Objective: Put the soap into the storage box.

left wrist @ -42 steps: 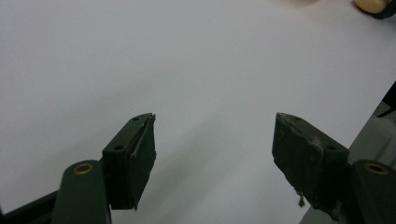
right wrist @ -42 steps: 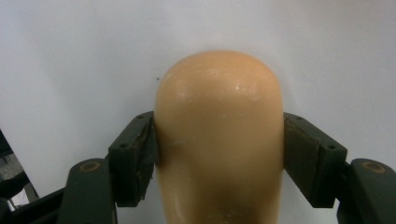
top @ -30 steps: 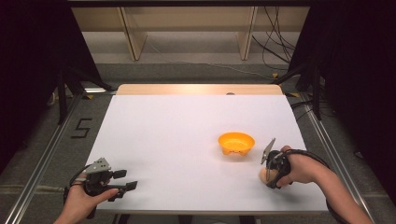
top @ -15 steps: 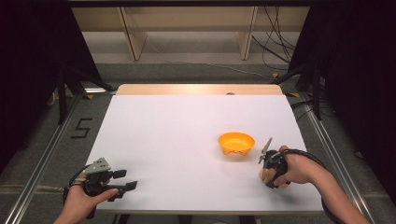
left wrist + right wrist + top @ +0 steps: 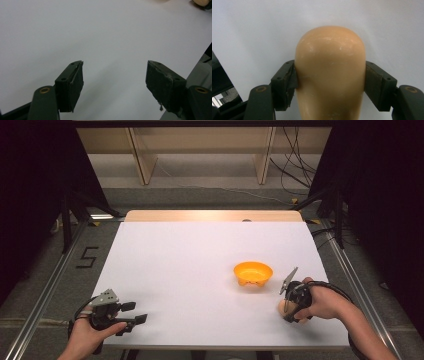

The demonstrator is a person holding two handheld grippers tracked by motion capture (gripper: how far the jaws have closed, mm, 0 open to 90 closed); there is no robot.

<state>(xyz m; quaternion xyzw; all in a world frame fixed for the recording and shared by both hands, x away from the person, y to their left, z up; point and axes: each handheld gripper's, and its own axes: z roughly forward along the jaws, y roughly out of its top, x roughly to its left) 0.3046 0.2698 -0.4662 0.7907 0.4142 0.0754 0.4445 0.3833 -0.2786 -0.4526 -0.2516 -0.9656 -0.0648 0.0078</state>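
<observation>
Right tool (image 5: 329, 82) clamped across the flanks of a smooth, tan egg-shaped object (image 5: 329, 72), just off the counter (image 5: 200, 270). Likely rigid, light, slippery; mid-body grip suits it. Left tool (image 5: 115, 82) released, empty.

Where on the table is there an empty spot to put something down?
Most of the white table is bare: everything left of the orange bowl up to the far wooden edge. The left tongs sit at the near left corner. It is crowded near right, where the right tongs grip a tan rounded object.
</observation>
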